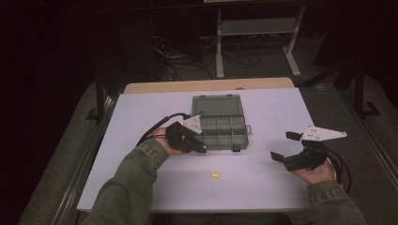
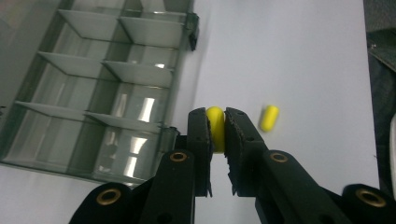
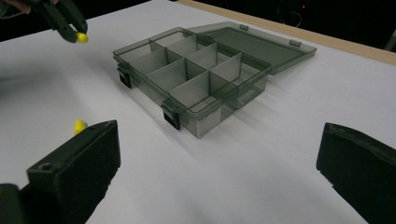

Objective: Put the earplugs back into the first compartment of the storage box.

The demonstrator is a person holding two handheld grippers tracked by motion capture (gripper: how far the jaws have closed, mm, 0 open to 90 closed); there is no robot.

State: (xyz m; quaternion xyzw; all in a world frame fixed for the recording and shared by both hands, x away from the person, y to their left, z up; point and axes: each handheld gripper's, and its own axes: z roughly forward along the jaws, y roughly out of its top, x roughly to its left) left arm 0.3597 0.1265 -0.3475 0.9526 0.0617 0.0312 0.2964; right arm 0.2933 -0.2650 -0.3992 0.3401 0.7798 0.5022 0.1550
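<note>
Left gripper view: I am pinching a yellow capsule (image 2: 215,128) by its middle in my left gripper (image 2: 216,122).
Risk: capsule is maybe slipping out beside the organizer box (image 2: 93,93).
Right gripper (image 3: 219,163): I am holding it wide open, empty.

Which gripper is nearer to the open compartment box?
Left. The left gripper hovers at the compartment box's front-left corner, holding a yellow piece. The right gripper sits open, apart, further right.
</note>
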